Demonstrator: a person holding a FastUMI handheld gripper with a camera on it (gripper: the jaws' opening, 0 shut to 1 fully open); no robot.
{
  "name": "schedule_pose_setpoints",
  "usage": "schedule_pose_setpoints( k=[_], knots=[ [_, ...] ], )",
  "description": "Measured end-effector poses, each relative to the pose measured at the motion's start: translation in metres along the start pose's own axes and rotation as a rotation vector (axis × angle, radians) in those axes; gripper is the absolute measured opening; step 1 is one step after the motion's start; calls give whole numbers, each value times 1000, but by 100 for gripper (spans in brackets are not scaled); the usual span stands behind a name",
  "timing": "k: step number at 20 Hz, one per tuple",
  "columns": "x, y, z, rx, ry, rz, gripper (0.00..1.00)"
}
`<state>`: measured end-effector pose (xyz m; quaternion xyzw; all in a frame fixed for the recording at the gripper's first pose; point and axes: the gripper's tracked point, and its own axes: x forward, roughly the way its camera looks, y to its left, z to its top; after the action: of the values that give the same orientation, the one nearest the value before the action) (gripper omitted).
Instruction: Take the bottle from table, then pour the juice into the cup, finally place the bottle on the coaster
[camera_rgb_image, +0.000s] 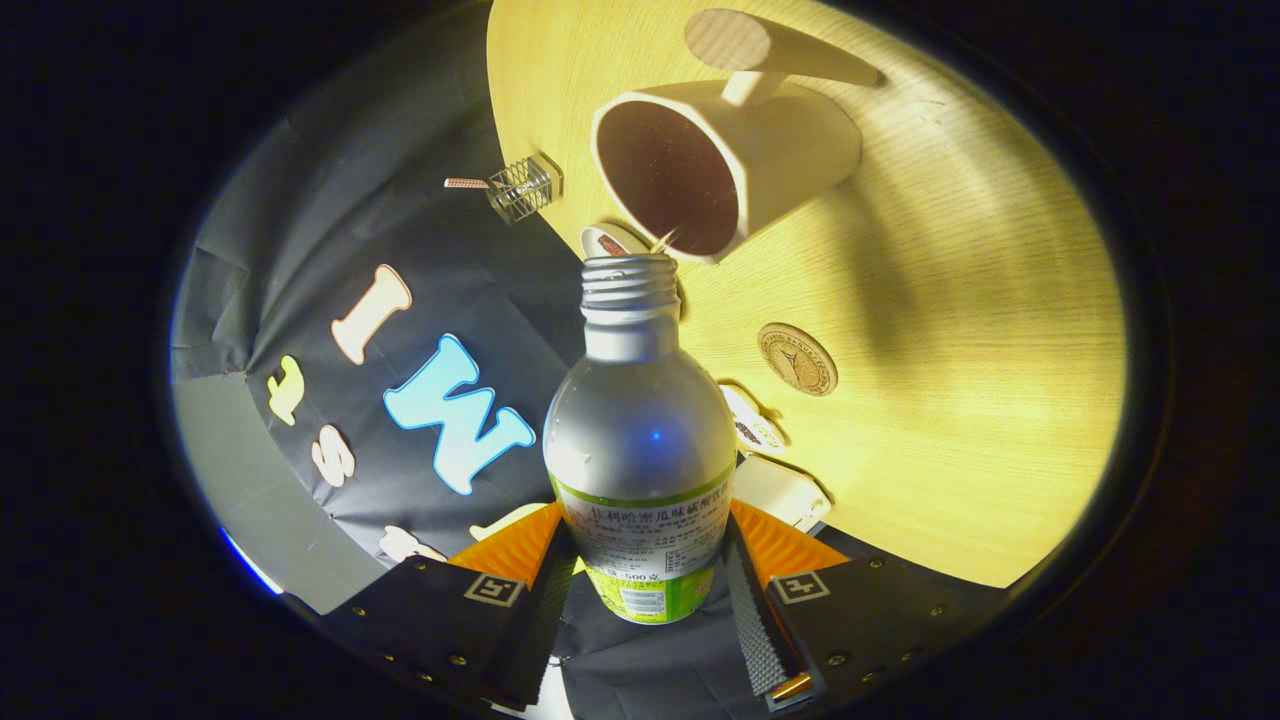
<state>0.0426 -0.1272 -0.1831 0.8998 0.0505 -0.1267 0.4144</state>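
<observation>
The bottle (640, 440) sat between the two fingers of the tool (645, 590), and both fingers pinched its sides. Its cap was off, and its open top tipped toward the cup (770, 160), close to the rim. The round coaster (797, 358) lay on the bench (980, 350) beside the bottle's neck.

Staged recording booth, black cloth wall (330, 230), light wood table (980, 330) w/ cup (780, 150), coaster (797, 358), small wire basket (522, 186)
</observation>
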Motion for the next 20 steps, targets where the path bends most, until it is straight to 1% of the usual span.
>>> schedule_pose_setpoints(
  k=[14,18,20],
  knots=[
    [4,7,6,18,-27,-5,75],
    [3,3,7,-11,-40,-13,75],
    [5,-2,11,-64,-57,-36,75]
  ],
)
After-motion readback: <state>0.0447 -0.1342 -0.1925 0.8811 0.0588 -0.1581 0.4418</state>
